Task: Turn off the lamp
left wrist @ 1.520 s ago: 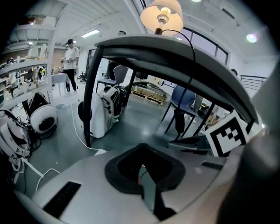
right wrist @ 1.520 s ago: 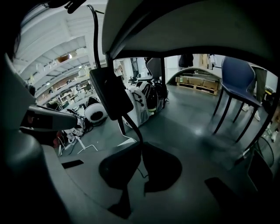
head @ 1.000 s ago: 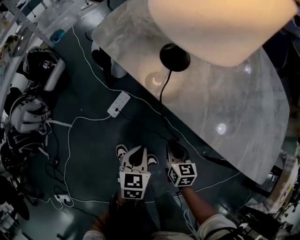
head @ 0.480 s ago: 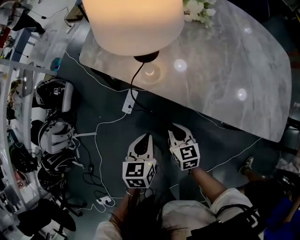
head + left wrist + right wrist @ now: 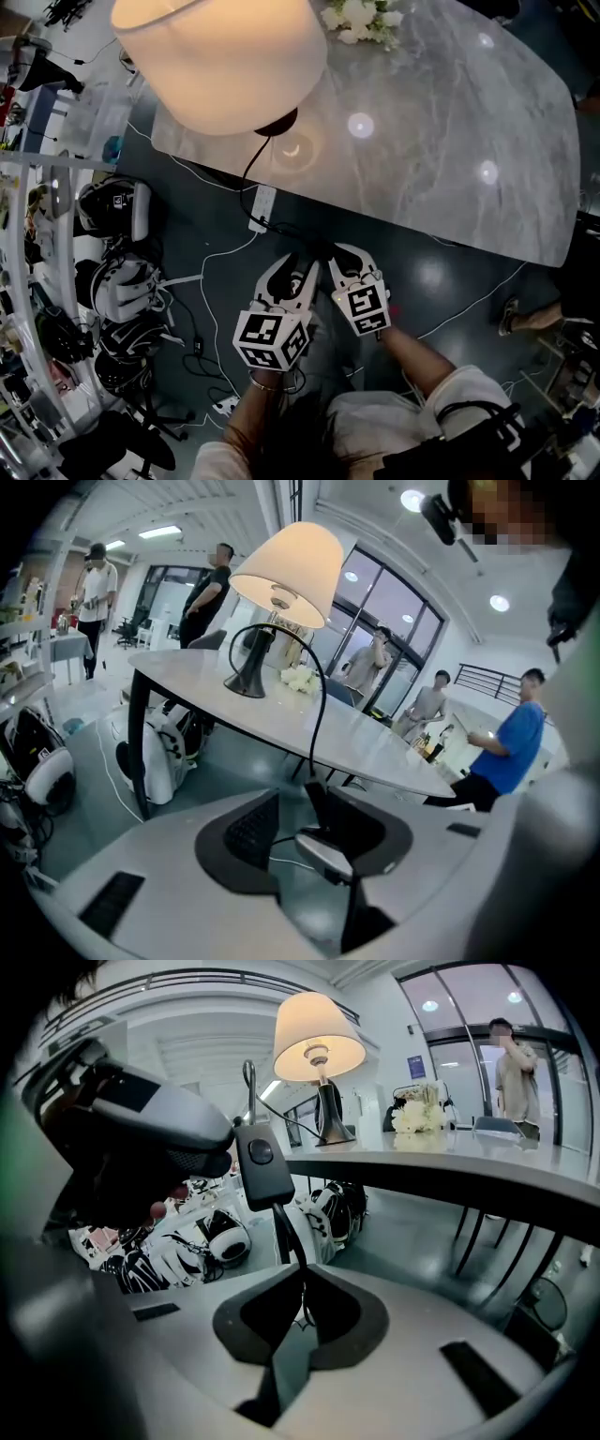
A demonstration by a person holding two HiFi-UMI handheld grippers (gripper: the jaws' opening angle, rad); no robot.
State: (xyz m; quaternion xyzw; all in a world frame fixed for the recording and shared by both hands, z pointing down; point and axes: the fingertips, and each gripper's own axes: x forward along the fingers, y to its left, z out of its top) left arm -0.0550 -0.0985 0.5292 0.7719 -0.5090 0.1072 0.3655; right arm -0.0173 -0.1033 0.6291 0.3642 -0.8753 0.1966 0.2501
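We find the lamp (image 5: 220, 56) lit on the counter (image 5: 450, 112). Our right tongs (image 5: 302, 1312) pinch its cord (image 5: 286, 1232) just under the switch (image 5: 260, 1162). Our left tongs (image 5: 295, 277) are opening, with the cord between them ungripped. We should steady the cord and press the button squarely.

The left gripper (image 5: 314, 829) shows its 2 jaws opening, with the black cord (image 5: 316, 735) and what looks like its inline switch (image 5: 323, 853) between them. The cord climbs to the lit lamp (image 5: 286, 564) on the pale table (image 5: 375, 747).
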